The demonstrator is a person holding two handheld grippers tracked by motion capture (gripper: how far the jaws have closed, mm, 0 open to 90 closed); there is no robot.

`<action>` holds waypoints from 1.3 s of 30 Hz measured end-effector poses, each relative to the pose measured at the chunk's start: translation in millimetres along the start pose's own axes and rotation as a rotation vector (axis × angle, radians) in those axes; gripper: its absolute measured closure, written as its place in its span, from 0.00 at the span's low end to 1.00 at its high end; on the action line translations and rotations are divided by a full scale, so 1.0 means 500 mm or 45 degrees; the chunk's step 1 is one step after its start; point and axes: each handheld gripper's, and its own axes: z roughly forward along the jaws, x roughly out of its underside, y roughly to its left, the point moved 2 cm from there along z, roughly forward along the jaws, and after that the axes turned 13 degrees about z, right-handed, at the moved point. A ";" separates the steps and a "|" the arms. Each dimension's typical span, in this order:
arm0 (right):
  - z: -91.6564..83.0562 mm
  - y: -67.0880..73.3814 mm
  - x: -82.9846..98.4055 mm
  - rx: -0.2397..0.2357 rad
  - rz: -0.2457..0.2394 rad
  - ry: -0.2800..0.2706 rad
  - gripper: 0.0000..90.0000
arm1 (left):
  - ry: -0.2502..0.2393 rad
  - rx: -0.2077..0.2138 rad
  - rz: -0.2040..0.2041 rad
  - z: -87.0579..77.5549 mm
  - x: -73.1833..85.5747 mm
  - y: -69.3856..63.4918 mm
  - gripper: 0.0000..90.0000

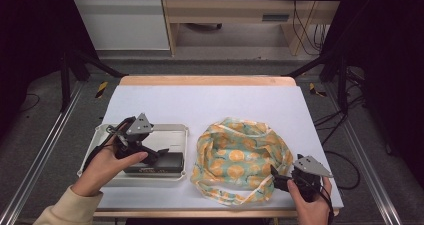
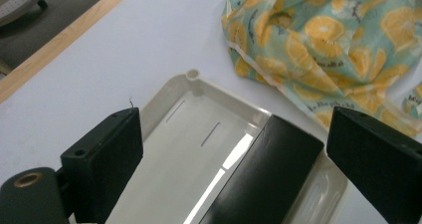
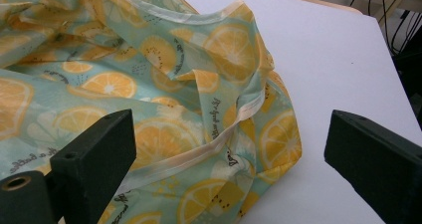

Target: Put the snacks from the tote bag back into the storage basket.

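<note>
One white plastic tray, shallow and rectangular with rounded corners, sits at lower left of the high view and holds one flat black box along its near edge. One crumpled bag of thin, glossy cloth printed with orange slices lies at lower centre, just beside the tray. The left gripper hovers over the box, jaws apart around it. The right gripper sits at the bag's lower right edge, jaws wide apart.
</note>
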 end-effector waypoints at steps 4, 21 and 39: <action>0.000 0.000 0.000 0.000 -0.001 0.000 0.07 | -0.047 -0.007 -0.041 0.005 -0.010 0.003 0.09; 0.000 0.000 0.000 -0.002 -0.008 -0.001 0.07 | -0.072 -0.119 -0.182 0.017 0.033 0.040 0.09; 0.003 0.002 0.000 -0.007 -0.013 0.006 0.07 | -0.058 -0.205 -0.334 -0.003 0.149 0.100 0.08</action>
